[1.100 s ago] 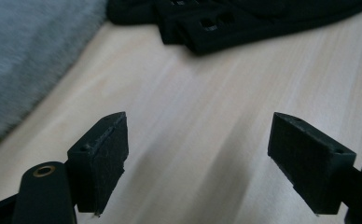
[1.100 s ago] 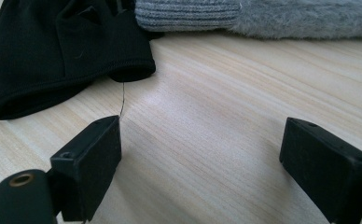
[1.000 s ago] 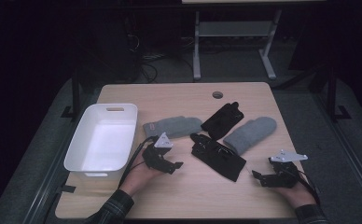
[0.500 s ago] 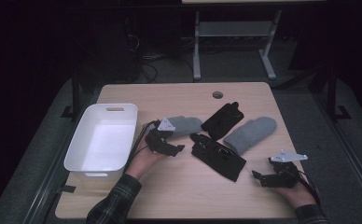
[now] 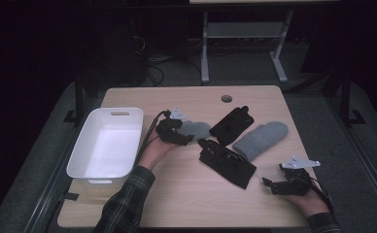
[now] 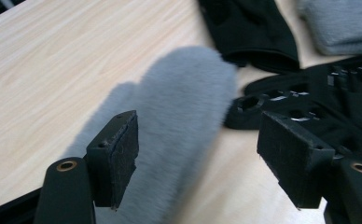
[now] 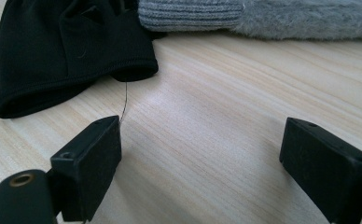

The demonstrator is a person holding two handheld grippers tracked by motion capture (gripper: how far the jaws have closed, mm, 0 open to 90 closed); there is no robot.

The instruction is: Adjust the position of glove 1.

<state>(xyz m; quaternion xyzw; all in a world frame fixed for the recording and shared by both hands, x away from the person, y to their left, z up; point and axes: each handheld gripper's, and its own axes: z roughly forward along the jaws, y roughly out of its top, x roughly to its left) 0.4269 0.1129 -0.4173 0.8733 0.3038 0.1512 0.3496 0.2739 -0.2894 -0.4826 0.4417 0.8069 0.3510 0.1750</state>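
Jaws on your left gripper (image 5: 182,138) stand wide but have just been narrowing — the grey fuzzy mitten (image 6: 188,121) runs up between them in the left gripper view, and neither pad presses on it. From the high view that mitten (image 5: 196,129) lies on the wooden table (image 5: 186,204) just right of the white plastic bin (image 5: 108,145), with your left hand (image 5: 155,150) over its near end.

Look past the mitten in the left gripper view and you have a black glove (image 6: 249,28) at the top, its cuff facing you, and a second black glove (image 6: 319,107) with cut-out holes off to the right, close beside the mitten's tip. In the high view, those two are the upper black glove (image 5: 231,125) and the lower black glove (image 5: 227,162) in mid-table.

Your right gripper (image 5: 270,185) rests near the table's front edge — jaws spread wide, bare wood between them. In the right gripper view a black glove's cuff (image 7: 72,60) lies ahead, a loose thread (image 7: 124,100) trailing from it toward the left pad. Beyond it lies the other grey mitten (image 7: 263,16), ribbed cuff toward the black glove. In the high view that mitten (image 5: 262,140) lies right of the black gloves, well apart from the first one.
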